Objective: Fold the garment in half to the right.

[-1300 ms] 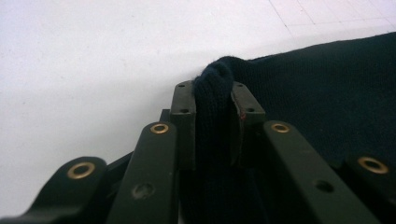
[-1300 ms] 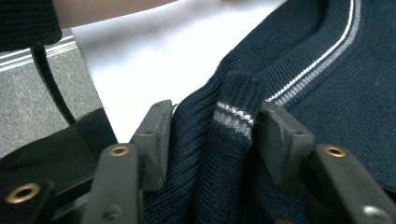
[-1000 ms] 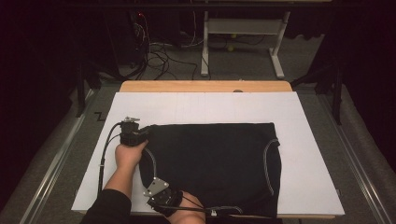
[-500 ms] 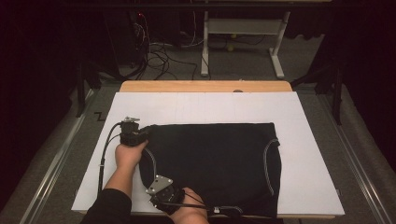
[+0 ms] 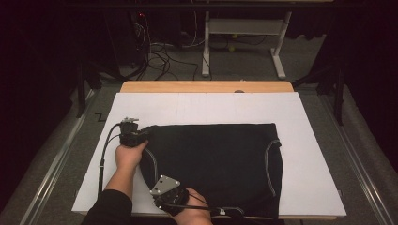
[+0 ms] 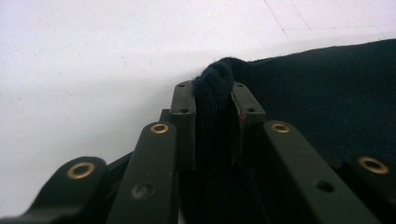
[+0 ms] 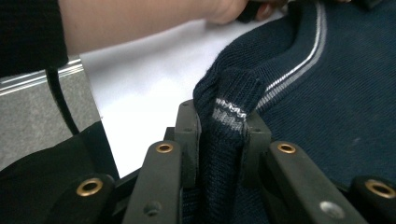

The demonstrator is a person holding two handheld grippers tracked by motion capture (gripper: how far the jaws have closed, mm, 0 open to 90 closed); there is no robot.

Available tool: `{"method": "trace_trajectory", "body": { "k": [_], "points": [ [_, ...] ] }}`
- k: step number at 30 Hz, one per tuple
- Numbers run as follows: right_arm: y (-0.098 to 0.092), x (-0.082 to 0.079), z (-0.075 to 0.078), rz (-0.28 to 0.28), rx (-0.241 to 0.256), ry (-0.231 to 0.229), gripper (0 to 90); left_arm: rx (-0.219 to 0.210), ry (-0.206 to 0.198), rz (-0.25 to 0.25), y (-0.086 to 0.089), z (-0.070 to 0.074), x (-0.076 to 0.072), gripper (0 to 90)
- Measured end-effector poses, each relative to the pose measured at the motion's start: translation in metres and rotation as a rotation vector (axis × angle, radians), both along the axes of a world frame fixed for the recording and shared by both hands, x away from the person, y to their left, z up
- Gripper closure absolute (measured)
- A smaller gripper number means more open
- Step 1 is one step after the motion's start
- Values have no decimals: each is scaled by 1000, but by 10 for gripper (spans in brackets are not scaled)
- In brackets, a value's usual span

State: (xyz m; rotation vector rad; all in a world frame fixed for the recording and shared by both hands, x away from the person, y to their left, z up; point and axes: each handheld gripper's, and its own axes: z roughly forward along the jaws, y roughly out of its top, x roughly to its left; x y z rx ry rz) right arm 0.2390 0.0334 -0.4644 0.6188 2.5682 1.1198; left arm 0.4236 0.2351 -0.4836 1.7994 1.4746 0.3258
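High view: dark knitted garment (image 5: 216,164) spread flat across the white sheet (image 5: 309,140) covering the desk, reaching from left of middle to near the right edge and down to the near edge. Pale piping curving along its right side, another pale line down its left side. Left gripper (image 5: 133,137) parked at the garment's far left corner, cable looping back along the forearm. Right gripper (image 5: 165,190) down at the near edge, left of middle, grey three-cornered plate on top, cable trailing rightward over the cloth.

Left gripper view: jaws pressed onto a raised fold of the knit (image 6: 215,107), fabric bunched up between them and poking out above the tips. Rest of the garment lying flat to the right, bare white sheet (image 6: 93,70) to the left and beyond.

Right gripper view: jaws clamped on a folded edge of navy knit (image 7: 229,121), a short white-grey striped band right at the pinch. Longer pale stripe (image 7: 299,60) running away up the cloth. White sheet (image 7: 154,74) to the left, grey surface past its edge, the other forearm (image 7: 140,23) crossing the top.
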Motion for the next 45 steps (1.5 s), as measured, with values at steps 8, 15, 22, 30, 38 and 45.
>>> {"method": "trace_trajectory", "body": {
  "k": [8, 15, 22, 30, 38, 45],
  "points": [
    [-8, -7, 7, -12, 53, -71, 748, 27, -32, 19, -2, 1, -3, 733],
    [-10, -10, 12, -12, 74, -102, 748, -24, -90, 25, 1, 4, -10, 751],
    [-16, -10, 20, -13, 100, -125, 748, -112, -121, 60, 3, 10, -12, 751],
    [-26, -9, 27, -13, 143, -138, 749, -103, -173, 71, -10, 27, -9, 751],
    [-32, -10, 35, -14, 172, -161, 749, -76, -194, 74, -14, 41, -11, 749],
    [-32, -12, 39, -18, 183, -172, 749, -76, -197, 86, -12, 46, -14, 748]
  ]
}}
